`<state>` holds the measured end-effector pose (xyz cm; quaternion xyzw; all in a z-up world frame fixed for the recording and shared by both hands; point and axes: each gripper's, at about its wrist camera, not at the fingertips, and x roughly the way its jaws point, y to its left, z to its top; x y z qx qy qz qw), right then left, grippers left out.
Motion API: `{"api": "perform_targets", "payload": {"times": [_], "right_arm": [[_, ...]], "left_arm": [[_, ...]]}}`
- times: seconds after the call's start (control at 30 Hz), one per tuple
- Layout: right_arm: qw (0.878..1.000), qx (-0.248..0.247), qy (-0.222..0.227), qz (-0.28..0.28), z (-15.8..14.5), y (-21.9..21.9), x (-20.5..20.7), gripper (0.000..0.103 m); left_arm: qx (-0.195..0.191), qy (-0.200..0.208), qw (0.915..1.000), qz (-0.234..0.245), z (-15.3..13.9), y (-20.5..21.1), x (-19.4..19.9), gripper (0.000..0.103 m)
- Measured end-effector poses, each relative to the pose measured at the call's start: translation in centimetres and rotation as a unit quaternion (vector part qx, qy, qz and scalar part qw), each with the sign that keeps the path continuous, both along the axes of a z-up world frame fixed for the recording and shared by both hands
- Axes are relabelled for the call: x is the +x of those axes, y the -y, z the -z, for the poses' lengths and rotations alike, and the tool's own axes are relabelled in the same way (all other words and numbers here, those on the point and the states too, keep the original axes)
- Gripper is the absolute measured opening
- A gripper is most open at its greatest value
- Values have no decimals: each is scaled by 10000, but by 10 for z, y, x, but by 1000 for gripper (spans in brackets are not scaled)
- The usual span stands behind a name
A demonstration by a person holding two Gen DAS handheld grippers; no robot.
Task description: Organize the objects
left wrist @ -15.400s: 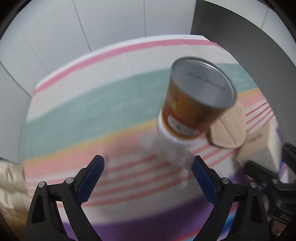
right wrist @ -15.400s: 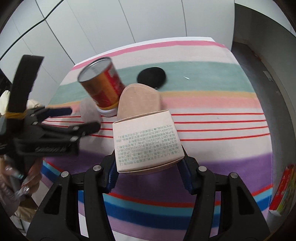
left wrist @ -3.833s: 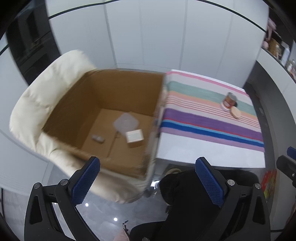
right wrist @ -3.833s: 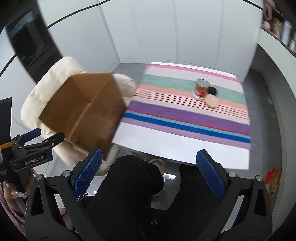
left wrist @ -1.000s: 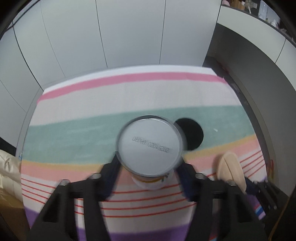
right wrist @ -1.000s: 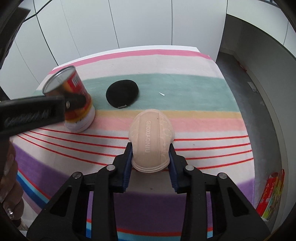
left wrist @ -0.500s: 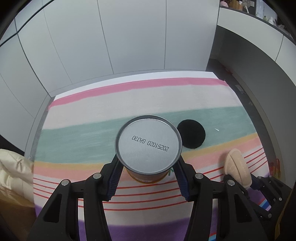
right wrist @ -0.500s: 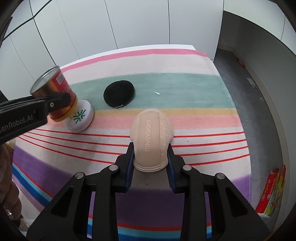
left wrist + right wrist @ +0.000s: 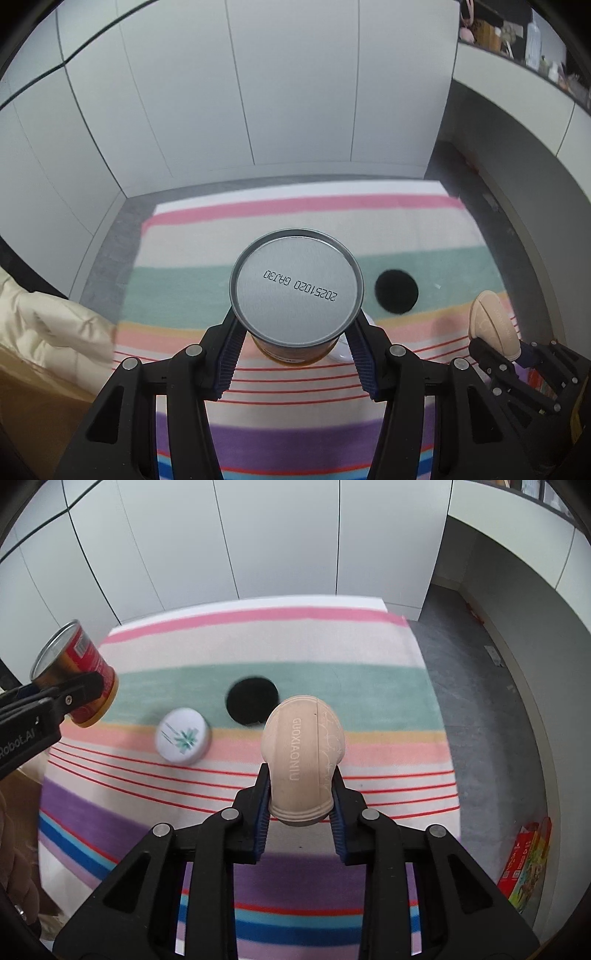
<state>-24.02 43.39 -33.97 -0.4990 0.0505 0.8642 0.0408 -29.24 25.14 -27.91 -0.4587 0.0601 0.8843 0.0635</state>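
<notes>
**White panels, grey floor**

White panelled cabinet walls (image 9: 280, 554) stand behind a table under a striped cloth (image 9: 258, 635). Grey floor (image 9: 480, 709) runs to its right. A cream padded chair (image 9: 48, 332) sits at the left.

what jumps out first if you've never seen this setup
The tin can fills the middle of the left view, clamped in the left gripper above the striped cloth. The right gripper holds up a beige egg-shaped case; a white round tin and black disc lie below.
</notes>
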Motion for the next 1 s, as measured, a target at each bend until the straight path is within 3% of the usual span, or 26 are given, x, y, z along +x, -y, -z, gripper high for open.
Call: {"api": "perform_targets", "payload": {"times": [0.67,0.9,1.0], "right_arm": [[9949,31,-1009,-9,-221,14,19,29],[9896,223,-1402,-222,-285,36,34,29],[9889,111,-1463,-254,-294,38,45,29]], "left_arm": [[202,-1087,9937,-186,-183,56,58,55],[215,-1048,9939,-271,-220,60,78,55],[296,-1016,9940,-293,-228,61,86,55]]}}
